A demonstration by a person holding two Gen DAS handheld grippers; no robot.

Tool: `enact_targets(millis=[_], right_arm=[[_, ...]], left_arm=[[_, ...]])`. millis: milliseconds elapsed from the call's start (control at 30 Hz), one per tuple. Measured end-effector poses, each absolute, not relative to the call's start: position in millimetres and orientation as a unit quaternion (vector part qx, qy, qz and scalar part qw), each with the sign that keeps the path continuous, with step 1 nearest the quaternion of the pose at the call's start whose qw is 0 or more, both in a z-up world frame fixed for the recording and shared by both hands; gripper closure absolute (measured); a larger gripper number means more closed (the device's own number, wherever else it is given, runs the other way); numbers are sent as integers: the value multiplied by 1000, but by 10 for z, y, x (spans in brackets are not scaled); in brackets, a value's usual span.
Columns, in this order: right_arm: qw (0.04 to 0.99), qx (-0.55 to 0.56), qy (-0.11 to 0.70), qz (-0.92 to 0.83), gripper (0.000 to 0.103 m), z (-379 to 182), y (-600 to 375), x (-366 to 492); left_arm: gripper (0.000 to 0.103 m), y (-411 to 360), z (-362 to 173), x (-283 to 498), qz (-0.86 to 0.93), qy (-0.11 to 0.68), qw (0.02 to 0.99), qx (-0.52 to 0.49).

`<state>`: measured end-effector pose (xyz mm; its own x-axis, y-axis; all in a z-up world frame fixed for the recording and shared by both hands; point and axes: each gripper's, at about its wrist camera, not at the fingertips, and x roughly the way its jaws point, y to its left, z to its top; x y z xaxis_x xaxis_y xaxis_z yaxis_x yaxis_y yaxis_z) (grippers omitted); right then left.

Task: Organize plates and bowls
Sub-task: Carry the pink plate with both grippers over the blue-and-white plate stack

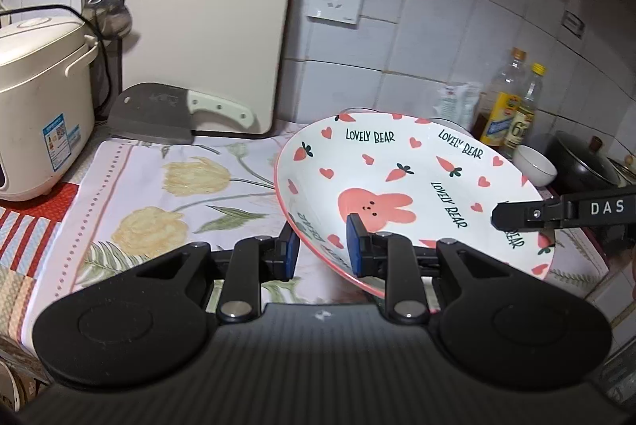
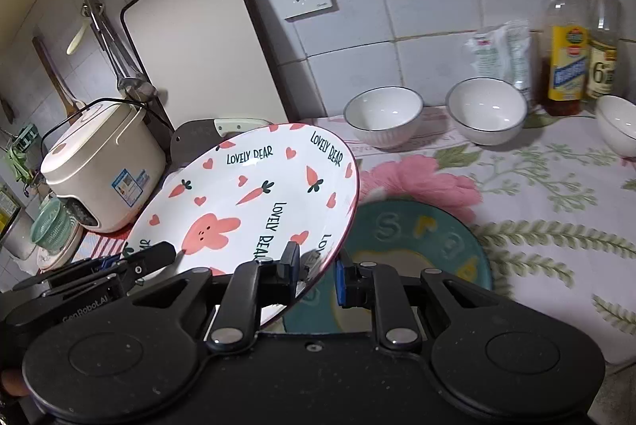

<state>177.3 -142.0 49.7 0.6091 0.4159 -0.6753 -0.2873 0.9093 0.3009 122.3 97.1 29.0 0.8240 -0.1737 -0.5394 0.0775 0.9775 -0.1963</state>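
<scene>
Above flowered cloth (image 2: 548, 194): white plate (image 1: 397, 178), glossy, round, pink rim, printed with pink rabbit, carrots, hearts, "LOVELY BEAR" lettering. Plate lifted, tilted, held by both claws. Left gripper (image 1: 322, 250) nearly closed, blue pads pinching near rim. Right gripper (image 2: 316, 276) nearly closed, clamped on opposite rim. Beneath: teal plate (image 2: 469, 246) flat on cloth. Behind: three white bowls (image 2: 383, 115), smooth, dark-rimmed, near tiled wall.
</scene>
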Motion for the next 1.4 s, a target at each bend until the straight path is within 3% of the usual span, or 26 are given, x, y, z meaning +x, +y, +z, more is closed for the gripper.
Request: enact_targets(millis=[600,1400], right_arm=[[892,133,401,161,81,93,-2202,1382],[879,100,442,147,78,-350,-2156,1726]], left_arm=[[80,300,17,1121,-117,327,936,-60],[80,181,-373,1486,-91,355,929,-52]])
